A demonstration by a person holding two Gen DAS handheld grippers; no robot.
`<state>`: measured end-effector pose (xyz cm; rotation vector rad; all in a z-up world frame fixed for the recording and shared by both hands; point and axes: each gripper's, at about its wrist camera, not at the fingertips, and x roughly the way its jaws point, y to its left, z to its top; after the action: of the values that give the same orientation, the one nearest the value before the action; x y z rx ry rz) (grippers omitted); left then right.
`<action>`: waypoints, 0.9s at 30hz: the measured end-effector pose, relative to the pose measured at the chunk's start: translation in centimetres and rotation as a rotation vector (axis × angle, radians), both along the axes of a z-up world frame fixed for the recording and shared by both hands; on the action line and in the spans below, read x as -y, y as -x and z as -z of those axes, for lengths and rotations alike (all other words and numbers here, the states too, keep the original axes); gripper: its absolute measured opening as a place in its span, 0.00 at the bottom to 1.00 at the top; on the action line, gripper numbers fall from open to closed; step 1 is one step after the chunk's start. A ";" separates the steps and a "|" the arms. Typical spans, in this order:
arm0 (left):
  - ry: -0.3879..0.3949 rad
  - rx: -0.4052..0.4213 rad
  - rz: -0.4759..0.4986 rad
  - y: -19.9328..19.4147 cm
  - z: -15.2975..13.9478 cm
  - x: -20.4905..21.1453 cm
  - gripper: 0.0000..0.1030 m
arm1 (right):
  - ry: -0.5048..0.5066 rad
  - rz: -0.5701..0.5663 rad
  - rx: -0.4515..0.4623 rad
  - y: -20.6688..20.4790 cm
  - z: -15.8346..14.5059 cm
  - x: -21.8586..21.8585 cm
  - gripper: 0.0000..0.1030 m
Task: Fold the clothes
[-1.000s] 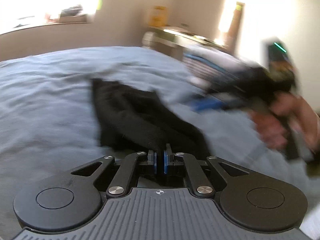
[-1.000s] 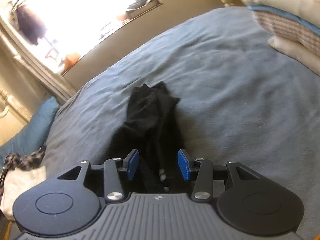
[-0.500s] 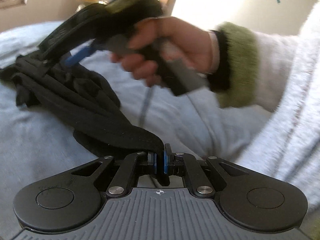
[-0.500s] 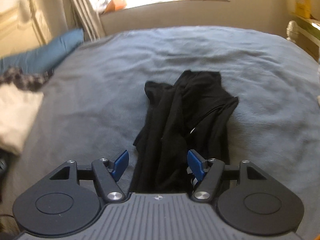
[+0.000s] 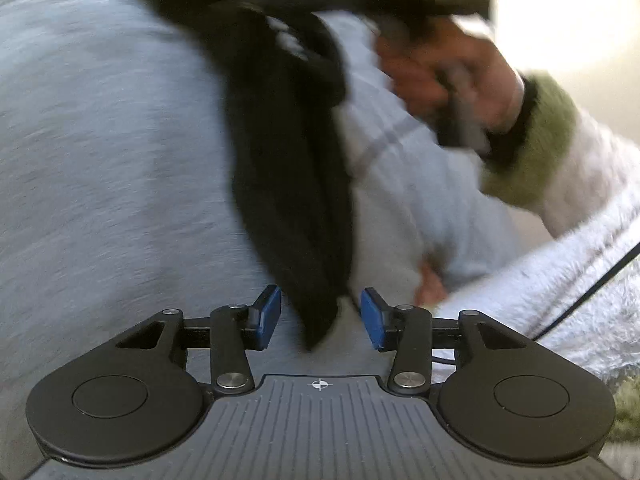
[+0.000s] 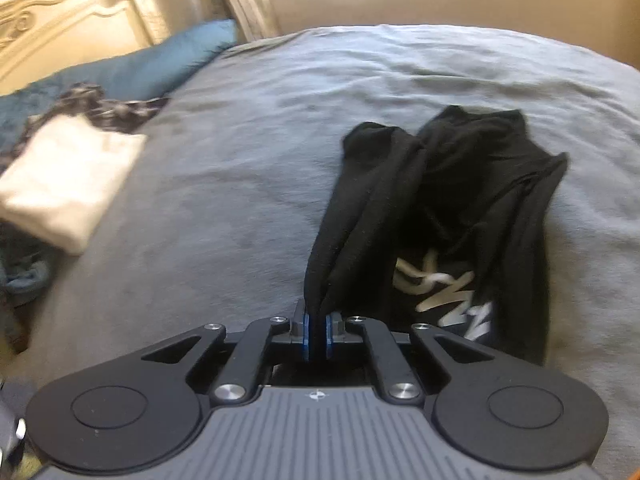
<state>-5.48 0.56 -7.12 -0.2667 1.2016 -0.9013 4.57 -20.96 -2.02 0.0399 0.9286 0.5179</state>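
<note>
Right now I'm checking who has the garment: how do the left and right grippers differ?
The left gripper is open, its blue pads spread with black cloth hanging loosely between; the right gripper is shut, pinching a fold of the black garment. Both point along that same garment on the grey bedspread.

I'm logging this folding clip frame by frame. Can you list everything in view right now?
black garment: one, black with white print, on the bed, one end pinched
bedcover: one, grey-blue, under it all
folded cloth: one, white, left on the bed
pillow: one, blue, by the headboard
headboard: one, cream, far left
right gripper: shut on the garment
left gripper: open, garment tip between its fingers
hand: one, green-cuffed white sleeve
</note>
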 end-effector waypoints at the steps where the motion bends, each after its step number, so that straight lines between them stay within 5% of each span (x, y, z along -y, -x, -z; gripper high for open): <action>1: 0.000 0.008 -0.036 -0.2 -0.3 -0.8 0.43 | -0.005 -0.026 0.005 0.1 0.0 -0.2 0.07; 9: 0.116 0.143 -0.373 -5.1 -3.9 -6.9 0.55 | 0.019 -0.279 -0.030 4.2 0.0 -4.4 0.07; 13: 0.099 0.242 -0.370 -7.3 -4.9 -4.6 0.62 | 0.022 -0.415 -0.064 7.1 -0.1 -6.0 0.07; 17: 0.036 0.284 -0.342 -8.8 -3.9 -2.1 0.81 | 0.031 -0.532 -0.123 9.6 0.0 -6.4 0.07; 22: -0.098 0.335 -0.293 -10.1 -1.8 0.5 0.84 | 0.015 -0.513 -0.204 10.5 -0.5 -5.3 0.25; 24: -0.125 0.360 -0.295 -10.5 -1.7 0.3 0.84 | -0.023 -0.451 -0.214 10.3 -0.9 -4.0 0.45; 27: -0.139 0.396 -0.305 -11.0 -2.2 -0.3 0.89 | -0.108 -0.323 -0.210 9.9 -1.8 -1.2 0.49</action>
<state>5.51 0.88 -4.96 -0.1441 0.8231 -0.5672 -5.31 -19.76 -0.23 0.0428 1.1192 0.8754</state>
